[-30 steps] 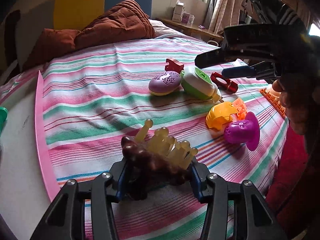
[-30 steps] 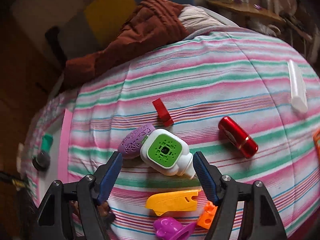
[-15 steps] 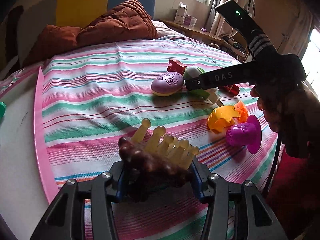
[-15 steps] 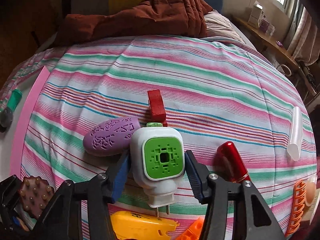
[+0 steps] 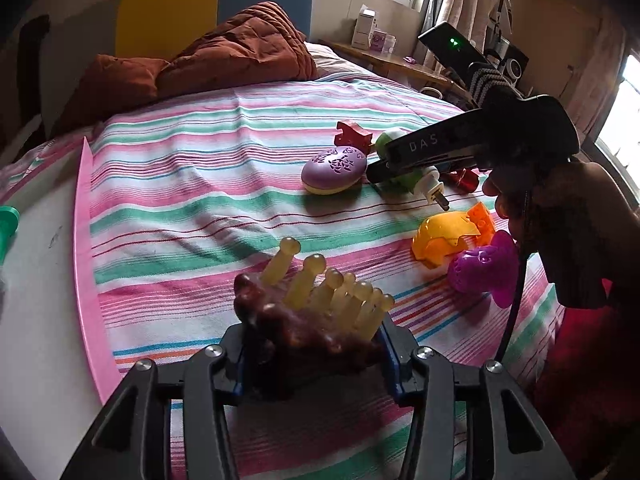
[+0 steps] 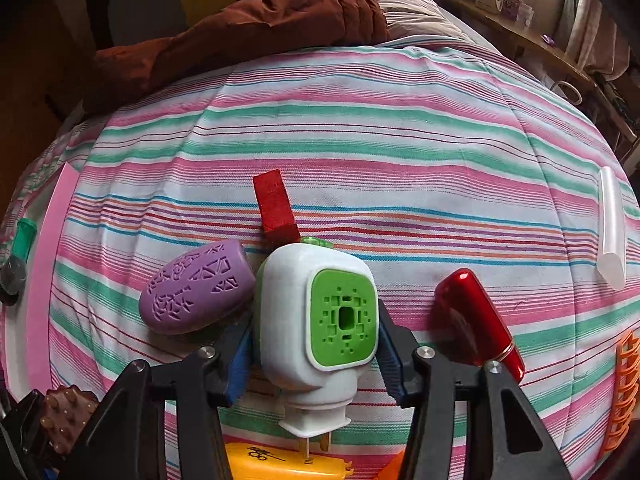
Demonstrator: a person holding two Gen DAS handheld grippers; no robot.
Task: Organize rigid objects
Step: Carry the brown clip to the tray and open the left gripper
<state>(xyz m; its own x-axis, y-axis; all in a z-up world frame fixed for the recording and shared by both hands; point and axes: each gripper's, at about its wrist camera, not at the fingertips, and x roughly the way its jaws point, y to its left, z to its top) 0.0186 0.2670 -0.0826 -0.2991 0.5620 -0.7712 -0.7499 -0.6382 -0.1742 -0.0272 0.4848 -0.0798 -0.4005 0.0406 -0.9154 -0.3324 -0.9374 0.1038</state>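
My left gripper (image 5: 312,336) is shut on a brown massage brush (image 5: 304,320) whose yellowish bristles stick up over the striped bedspread (image 5: 200,184). In the right wrist view my right gripper (image 6: 316,344) is shut on a white plug-in device with a green face (image 6: 320,312); both blue pads press its sides and its prongs point toward the camera. The left wrist view shows a hand holding that gripper around the same device (image 5: 408,178). Whether the device is off the bed I cannot tell.
A purple oval case (image 6: 196,292), a red block (image 6: 274,204) and a red glossy tube (image 6: 476,320) crowd the device. Yellow (image 5: 444,240), orange (image 5: 482,220) and magenta (image 5: 480,272) pieces lie nearer. A clear stick (image 6: 610,232), an orange comb (image 6: 624,392), a pink-edged board (image 5: 86,240).
My right gripper came down over the plug-in device and its jaws closed on its sides. The left gripper and its brush stayed put.
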